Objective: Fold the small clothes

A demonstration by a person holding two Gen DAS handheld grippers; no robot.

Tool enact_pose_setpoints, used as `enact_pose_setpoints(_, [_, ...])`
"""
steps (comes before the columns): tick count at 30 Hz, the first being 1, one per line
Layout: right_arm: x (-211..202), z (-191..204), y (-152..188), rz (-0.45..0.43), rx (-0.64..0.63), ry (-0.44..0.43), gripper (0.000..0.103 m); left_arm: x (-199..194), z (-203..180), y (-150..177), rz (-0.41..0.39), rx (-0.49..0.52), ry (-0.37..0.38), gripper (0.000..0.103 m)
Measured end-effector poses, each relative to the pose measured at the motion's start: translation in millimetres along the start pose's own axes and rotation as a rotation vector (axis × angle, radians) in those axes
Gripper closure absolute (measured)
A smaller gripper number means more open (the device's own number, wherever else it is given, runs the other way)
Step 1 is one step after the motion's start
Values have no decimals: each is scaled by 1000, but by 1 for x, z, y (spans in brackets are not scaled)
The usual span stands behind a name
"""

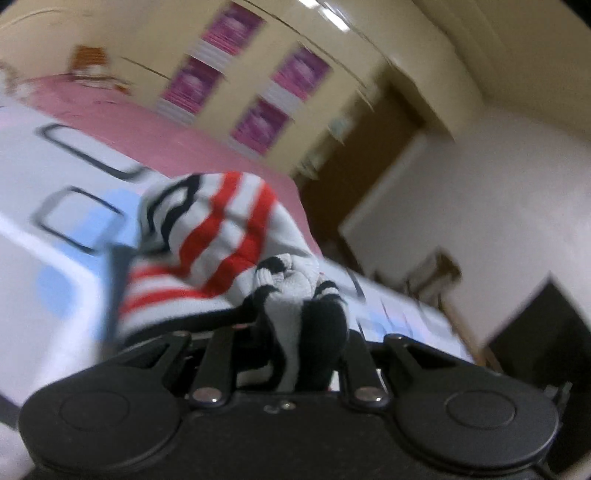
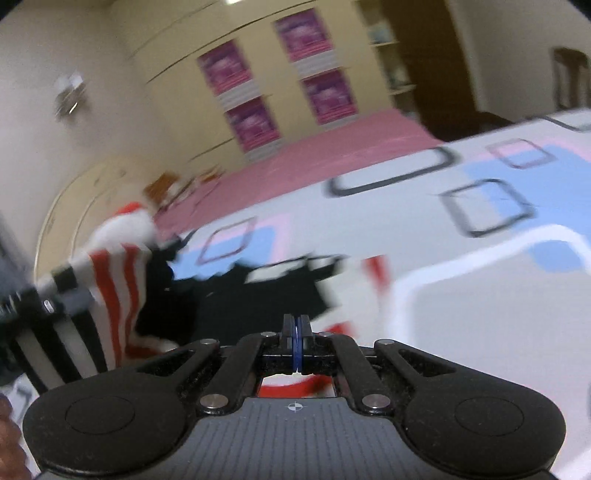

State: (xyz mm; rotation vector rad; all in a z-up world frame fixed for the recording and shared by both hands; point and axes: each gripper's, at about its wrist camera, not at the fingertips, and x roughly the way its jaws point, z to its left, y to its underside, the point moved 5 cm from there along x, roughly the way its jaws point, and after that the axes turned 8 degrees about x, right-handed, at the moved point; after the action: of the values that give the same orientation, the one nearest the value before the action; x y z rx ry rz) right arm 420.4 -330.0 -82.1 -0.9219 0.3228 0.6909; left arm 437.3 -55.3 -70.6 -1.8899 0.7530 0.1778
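Striped garment lifted off the patterned bed

Low centre of the left view, the left gripper (image 1: 295,325) pinches a bunched fold of the striped garment (image 1: 229,236), which fills mid-frame. The right gripper (image 2: 296,332) is closed on nothing; beyond lies the bedspread (image 2: 480,295), with purple-panelled cabinets (image 2: 255,122) at the top.

Both fisheye views were lit dimly and evenly by ceiling lights (image 1: 325,11), were smeared by strong motion blur across the striped garment (image 1: 229,229) and wall posters (image 2: 251,122), and were bent and darkened at the corners, only the near gripper bodies being rendered sharply.
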Motion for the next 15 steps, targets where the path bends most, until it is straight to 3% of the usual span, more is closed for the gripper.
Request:
enact_pose_setpoints(3, [-20, -36, -13, 3, 82, 3, 103, 45, -45, 34, 167, 104, 6, 86])
enact_pose_setpoints(5, [-27, -52, -18, 13, 125, -12, 102, 80, -62, 69, 320, 159, 5, 76])
enact_pose_setpoints(6, [-30, -58, -17, 25, 146, -4, 85, 92, -67, 85, 386, 182, -9, 73])
enact_pose_setpoints(7, [-33, -64, -18, 32, 158, -11, 65, 92, -74, 94, 395, 223, -32, 72])
enact_pose_setpoints(8, [-39, -66, -20, 23, 159, -24, 45, 83, -79, 93, 373, 251, -30, 60])
enact_pose_setpoints(10, [-49, -66, -23, 1, 140, -41, 45, 57, -77, 80, 330, 213, 20, 46])
enact_pose_setpoints(12, [-46, -64, -22, 35, 144, -83, 45, 23, -64, 61, 233, 191, 17, 45])
enact_pose_setpoints(15, [-33, -52, -13, 115, 152, -146, 45, 9, -28, 29, 176, 186, -74, 50])
